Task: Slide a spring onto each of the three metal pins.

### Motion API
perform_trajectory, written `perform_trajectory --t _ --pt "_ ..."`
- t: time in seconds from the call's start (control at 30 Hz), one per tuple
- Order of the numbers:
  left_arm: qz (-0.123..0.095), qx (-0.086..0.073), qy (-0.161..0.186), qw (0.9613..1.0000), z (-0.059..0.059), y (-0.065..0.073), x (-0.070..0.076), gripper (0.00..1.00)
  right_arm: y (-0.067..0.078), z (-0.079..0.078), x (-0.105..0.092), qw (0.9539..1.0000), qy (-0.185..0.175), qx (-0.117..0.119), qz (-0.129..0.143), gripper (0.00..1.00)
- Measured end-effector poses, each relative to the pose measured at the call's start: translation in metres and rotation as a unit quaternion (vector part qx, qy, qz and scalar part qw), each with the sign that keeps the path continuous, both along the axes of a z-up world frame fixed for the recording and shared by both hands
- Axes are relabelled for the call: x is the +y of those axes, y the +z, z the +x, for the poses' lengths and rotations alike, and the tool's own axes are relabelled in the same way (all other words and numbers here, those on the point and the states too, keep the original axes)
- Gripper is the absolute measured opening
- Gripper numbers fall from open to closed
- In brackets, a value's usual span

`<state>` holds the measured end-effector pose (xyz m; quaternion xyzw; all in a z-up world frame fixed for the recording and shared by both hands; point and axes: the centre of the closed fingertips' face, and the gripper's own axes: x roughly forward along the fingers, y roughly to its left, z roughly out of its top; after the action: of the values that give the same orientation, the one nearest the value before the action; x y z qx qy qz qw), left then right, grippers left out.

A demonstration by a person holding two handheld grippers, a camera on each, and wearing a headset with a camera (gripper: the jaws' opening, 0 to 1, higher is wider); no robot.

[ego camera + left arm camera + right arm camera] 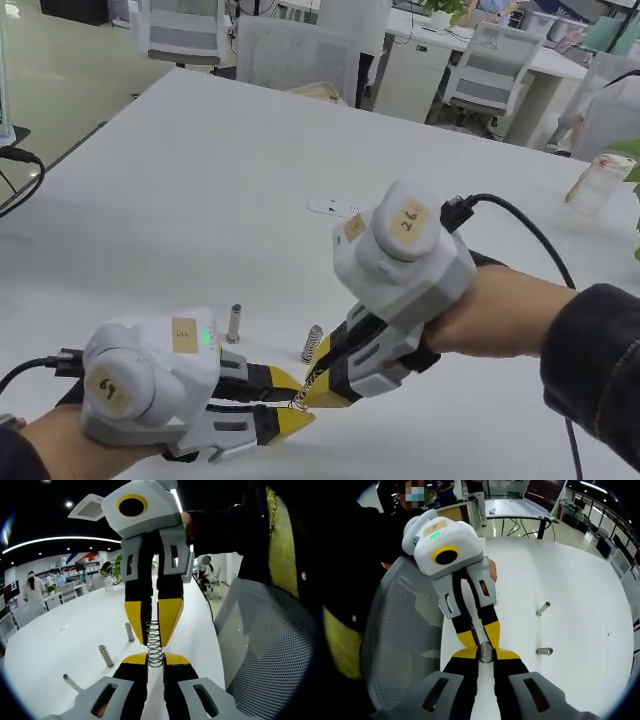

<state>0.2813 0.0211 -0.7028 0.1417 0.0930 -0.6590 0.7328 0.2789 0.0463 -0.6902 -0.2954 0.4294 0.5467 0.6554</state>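
Observation:
A thin metal spring is held just above the white table, between the tips of both grippers. My left gripper is shut on its near end. My right gripper faces it tip to tip and is shut on the other end. A bare metal pin stands just beyond the left gripper. Beside it, a pin with a spring on it stands by the right gripper's jaws. Another spring-covered pin is in the left gripper view.
A small white flat object lies further back on the table. A plastic cup stands at the far right edge. A black cable trails from the right gripper. A grey mesh chair is close behind the grippers.

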Motion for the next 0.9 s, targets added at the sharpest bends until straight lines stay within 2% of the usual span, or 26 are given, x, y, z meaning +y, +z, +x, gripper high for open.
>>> perform_trajectory --t 0.1,0.9 --pt "-0.003 -0.005 0.001 1.0000 0.001 0.001 0.001 0.03 0.002 0.001 0.003 1.0000 0.007 0.000 -0.006 0.08" --pt "-0.016 -0.002 0.018 0.9997 0.006 -0.001 0.008 0.03 -0.001 0.006 0.011 0.9990 0.029 0.001 -0.034 0.08"
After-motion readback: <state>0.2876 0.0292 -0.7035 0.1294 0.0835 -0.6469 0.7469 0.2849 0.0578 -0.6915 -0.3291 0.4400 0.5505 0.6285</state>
